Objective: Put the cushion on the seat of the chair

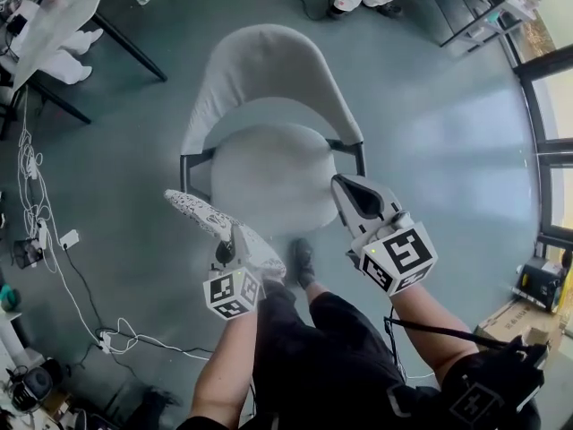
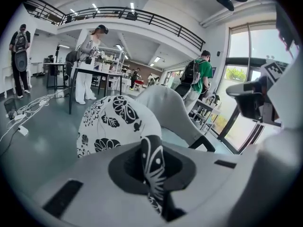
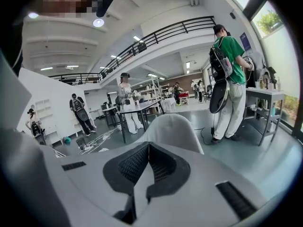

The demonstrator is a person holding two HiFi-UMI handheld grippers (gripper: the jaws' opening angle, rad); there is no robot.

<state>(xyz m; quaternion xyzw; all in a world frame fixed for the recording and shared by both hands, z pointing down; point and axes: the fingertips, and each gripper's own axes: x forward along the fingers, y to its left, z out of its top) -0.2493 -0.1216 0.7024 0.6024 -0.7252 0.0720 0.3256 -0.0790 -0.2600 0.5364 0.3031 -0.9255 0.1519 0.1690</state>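
Observation:
A grey chair [image 1: 269,79] with a curved back stands just ahead of me, its round padded seat [image 1: 269,182] bare. My left gripper [image 1: 233,236] is shut on the edge of a white cushion [image 1: 199,211] with black floral print. The cushion hangs at the seat's front left edge. In the left gripper view the cushion [image 2: 116,124] bulges ahead of the pinching jaws, with the chair back [image 2: 165,105] behind it. My right gripper [image 1: 347,186] hovers at the seat's right front corner, shut and holding nothing. Its own view shows the right gripper [image 3: 147,150] with jaws pressed together before the chair back [image 3: 173,126].
Cables and power strips [image 1: 54,240] trail over the floor at left. A table [image 1: 63,16] stands at the back left with people beyond it. A cardboard box [image 1: 515,321] sits by the window wall at right. My shoe [image 1: 304,260] is under the seat's front edge.

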